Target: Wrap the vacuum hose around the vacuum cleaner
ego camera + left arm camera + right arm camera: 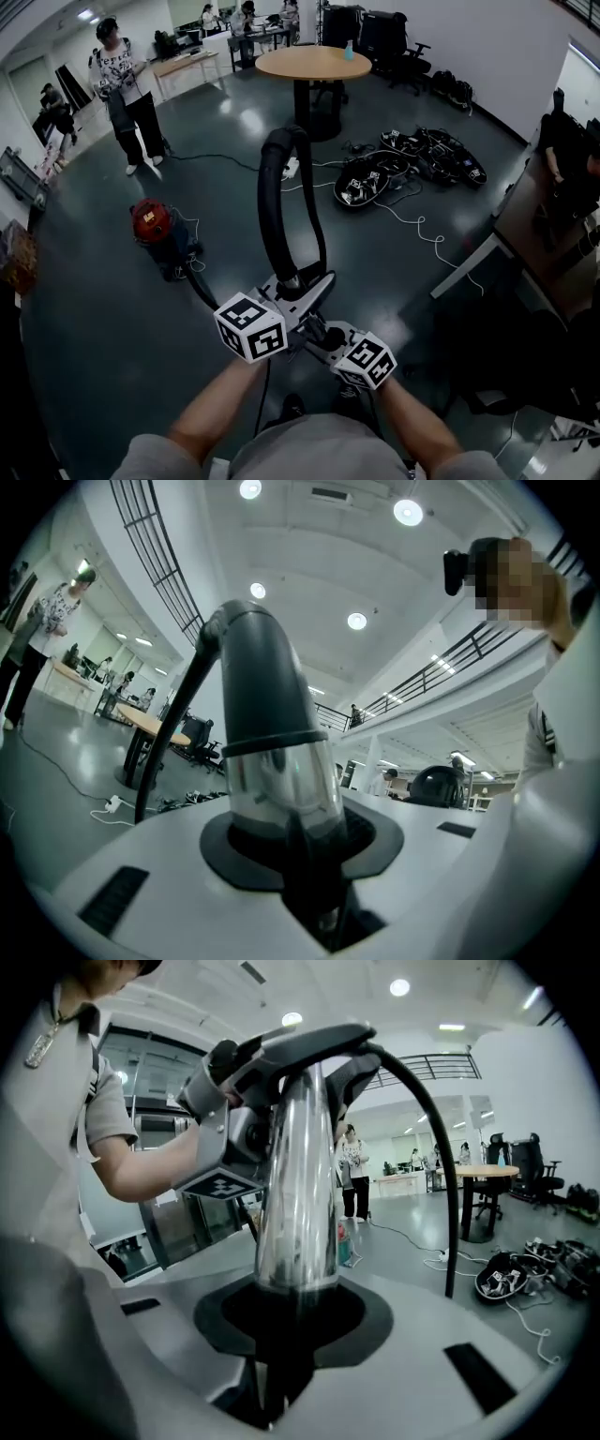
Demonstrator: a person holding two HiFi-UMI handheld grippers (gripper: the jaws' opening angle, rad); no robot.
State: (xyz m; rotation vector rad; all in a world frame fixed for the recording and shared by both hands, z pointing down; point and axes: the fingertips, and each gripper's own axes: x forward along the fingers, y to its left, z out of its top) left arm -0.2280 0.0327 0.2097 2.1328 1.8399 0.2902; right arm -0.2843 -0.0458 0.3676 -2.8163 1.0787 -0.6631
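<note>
Vacuum hose stood in a tall black arch directly in front of the operator, with its rigid end held at waist level and its lower run trailing left across the floor to the red vacuum cleaner, which sat well apart from the grippers. No turn of hose lay around the cleaner body yet. The left gripper was clamped on the chrome tube just below the dark curved cuff. The right gripper was clenched on the same tube further down, so both grips sat close together on one smooth, round part. The main hazard was judged to be slippage: polished metal could rotate or slide between the pads once the springy arch loaded them sideways. Two grips set so near each other gave little leverage over the loop, which could flop over or spring back. Pulling the tube away before slack was gathered would likely drag or tip the cleaner. The trailing run could also catch the white cable or the heap of black equipment beside the round table. A standing person beyond the cleaner was within likely reach of a swinging hose.
</note>
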